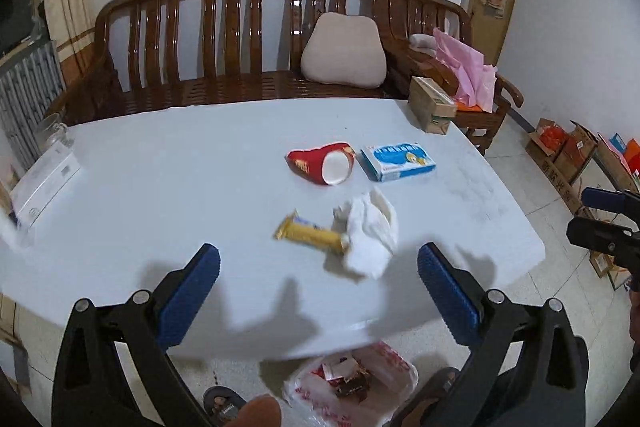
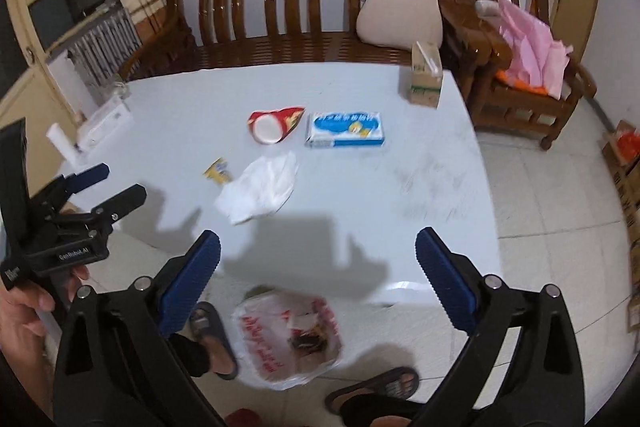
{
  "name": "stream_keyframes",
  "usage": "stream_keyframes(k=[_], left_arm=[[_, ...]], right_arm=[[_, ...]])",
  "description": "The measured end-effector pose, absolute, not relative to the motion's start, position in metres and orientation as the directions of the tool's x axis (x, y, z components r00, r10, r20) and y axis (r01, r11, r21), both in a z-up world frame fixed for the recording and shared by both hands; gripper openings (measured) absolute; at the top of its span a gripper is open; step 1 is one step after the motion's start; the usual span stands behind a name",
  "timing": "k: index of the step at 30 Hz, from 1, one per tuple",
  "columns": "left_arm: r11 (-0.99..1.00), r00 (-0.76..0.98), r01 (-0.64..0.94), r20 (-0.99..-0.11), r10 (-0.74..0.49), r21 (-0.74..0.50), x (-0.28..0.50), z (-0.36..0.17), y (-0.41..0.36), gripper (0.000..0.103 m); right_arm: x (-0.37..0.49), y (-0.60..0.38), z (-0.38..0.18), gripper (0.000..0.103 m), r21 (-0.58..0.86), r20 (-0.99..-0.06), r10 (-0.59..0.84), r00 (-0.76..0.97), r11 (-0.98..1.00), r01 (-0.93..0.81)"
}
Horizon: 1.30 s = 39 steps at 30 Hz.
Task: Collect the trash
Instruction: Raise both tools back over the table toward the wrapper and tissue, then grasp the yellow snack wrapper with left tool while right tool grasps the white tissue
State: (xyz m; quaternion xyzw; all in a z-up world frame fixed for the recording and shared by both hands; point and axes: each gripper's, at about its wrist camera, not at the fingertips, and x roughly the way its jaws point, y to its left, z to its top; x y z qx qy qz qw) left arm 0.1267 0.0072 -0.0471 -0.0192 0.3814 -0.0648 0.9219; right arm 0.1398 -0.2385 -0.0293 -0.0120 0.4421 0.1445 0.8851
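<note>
Left wrist view. Four pieces of trash lie on the white table (image 1: pixel 120 187): a crushed red cup (image 1: pixel 320 163) near the middle, a blue-and-white packet (image 1: pixel 398 161) just right of it, a crumpled white tissue (image 1: pixel 370 235) nearer, and a yellow wrapper (image 1: pixel 310 233) touching the tissue's left edge. On the floor below the near table edge sits a plastic bag (image 1: pixel 352 383) with wrappers already inside. Judgement: collection is partly done; the four table pieces are left. The left gripper (image 1: pixel 319 261) has its blue pads spread wide, nothing between them, touching nothing, above the near part of the table. The right gripper (image 1: pixel 586 213) shows at the far right edge, off the table's side.

Right wrist view. Same layout: red cup (image 2: pixel 276 125), blue-and-white packet (image 2: pixel 346 129), tissue (image 2: pixel 260 187) with the yellow wrapper (image 2: pixel 218 171) at its left. The plastic bag (image 2: pixel 288 335) lies open on the floor between the person's sandalled feet. The right gripper (image 2: pixel 318 255) is spread wide and empty, clear of table and bag. The left gripper (image 2: pixel 122 183), held in a hand at the left, also shows parted fingers with nothing in them.
</note>
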Motion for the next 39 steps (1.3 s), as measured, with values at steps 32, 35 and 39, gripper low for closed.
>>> stream_keyframes(k=[32, 35, 39], left_arm=[[0.979, 0.398, -0.088, -0.907, -0.134, -0.183, 0.245, -0.170, 0.031, 0.097], [0.980, 0.404, -0.093, -0.906, -0.125, -0.176, 0.244, -0.171, 0.032, 0.096], [0.977, 0.410, -0.115, -0.904, -0.118, -0.180, 0.244, -0.171, 0.036, 0.096]], right_arm=[[0.308, -0.144, -0.154, 0.096, 0.120, -0.951, 0.157, 0.265, 0.981, -0.151], [0.312, -0.135, -0.163, 0.096, 0.118, -0.958, 0.152, 0.243, 0.982, -0.149], [0.312, -0.127, -0.173, 0.095, 0.137, -0.961, 0.167, 0.219, 0.980, -0.145]])
